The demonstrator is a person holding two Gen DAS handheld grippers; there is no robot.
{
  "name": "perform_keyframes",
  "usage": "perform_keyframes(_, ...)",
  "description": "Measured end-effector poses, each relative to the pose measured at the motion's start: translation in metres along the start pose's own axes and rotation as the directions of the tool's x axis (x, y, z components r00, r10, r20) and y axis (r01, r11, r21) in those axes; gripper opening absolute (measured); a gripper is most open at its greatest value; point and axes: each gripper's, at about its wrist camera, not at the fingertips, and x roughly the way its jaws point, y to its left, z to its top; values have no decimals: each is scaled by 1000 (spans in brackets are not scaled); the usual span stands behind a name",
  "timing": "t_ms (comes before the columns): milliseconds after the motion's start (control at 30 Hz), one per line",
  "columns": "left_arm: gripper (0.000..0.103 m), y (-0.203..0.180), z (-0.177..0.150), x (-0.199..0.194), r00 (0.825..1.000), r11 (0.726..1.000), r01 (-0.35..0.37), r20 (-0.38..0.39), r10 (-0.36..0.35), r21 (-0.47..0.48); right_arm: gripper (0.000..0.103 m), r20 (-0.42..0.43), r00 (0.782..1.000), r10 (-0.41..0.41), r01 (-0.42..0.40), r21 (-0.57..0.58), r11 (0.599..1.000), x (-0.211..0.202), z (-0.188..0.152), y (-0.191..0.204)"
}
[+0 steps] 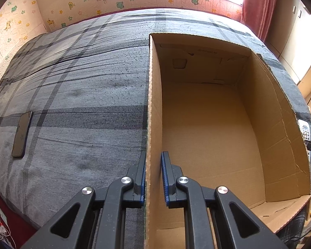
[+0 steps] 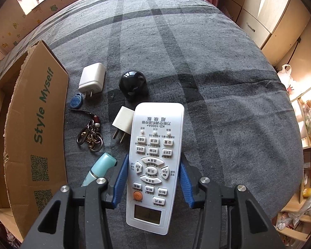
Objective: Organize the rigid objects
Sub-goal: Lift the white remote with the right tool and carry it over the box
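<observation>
My left tongs (image 1: 153, 178) are clamped on the near side wall of the open brown cardboard box (image 1: 207, 124), one pad outside and one inside, steadying it on the grey plaid bed cover (image 1: 83, 83). My right tongs (image 2: 153, 176) grip the white rectangular remote control (image 2: 155, 161) across its width, blue pads pressed on both long edges around the arrow keys; the remote points away from me with its small display nearest the tongs, and looks to be lifted clear of the bed. Waiting on the cover between the remote and the box: a white square charger (image 2: 92, 79), a smaller white plug adapter (image 2: 122, 122), a black glossy dome (image 2: 132, 83), a blue key fob (image 2: 75, 101), a bunch of metal key rings (image 2: 91, 137) and a pale teal tube (image 2: 99, 170). A dark phone (image 1: 22, 134) lies on the far side of the box. Box interior appears empty. Step in hand, as I judge it: carry the remote over the box wall and set it down inside. Notes: the grip sits below the remote's middle, so the far end may sag; keep it level, clear the torn rim, lower flat along one wall to leave room, and release only once it rests on the floor.
</observation>
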Motion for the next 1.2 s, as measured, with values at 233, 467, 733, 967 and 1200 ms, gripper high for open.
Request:
perform_keyframes(233, 13, 0, 0, 0, 1000, 1000, -1, 1, 1, 3, 49, 28, 999, 22, -21, -54, 998, -31, 8, 17)
perform_keyframes(467, 13, -1, 0, 1, 1000, 1000, -4, 0, 4, 5, 49, 71, 996, 60, -51, -124, 991, -67, 11, 43)
perform_keyframes(733, 13, -1, 0, 1, 1000, 1000, 0, 0, 0, 3, 49, 104, 988, 115, -92, -202, 975, -98, 17, 76)
perform_keyframes(967, 13, 0, 0, 1, 1000, 1000, 0, 1, 0, 3, 49, 118, 984, 137, -99, -277, 956, -109, 19, 109)
perform_keyframes(1200, 13, -1, 0, 0, 1000, 1000, -3, -1, 3, 6, 49, 117, 980, 162, -112, -353, 929, -109, 20, 144)
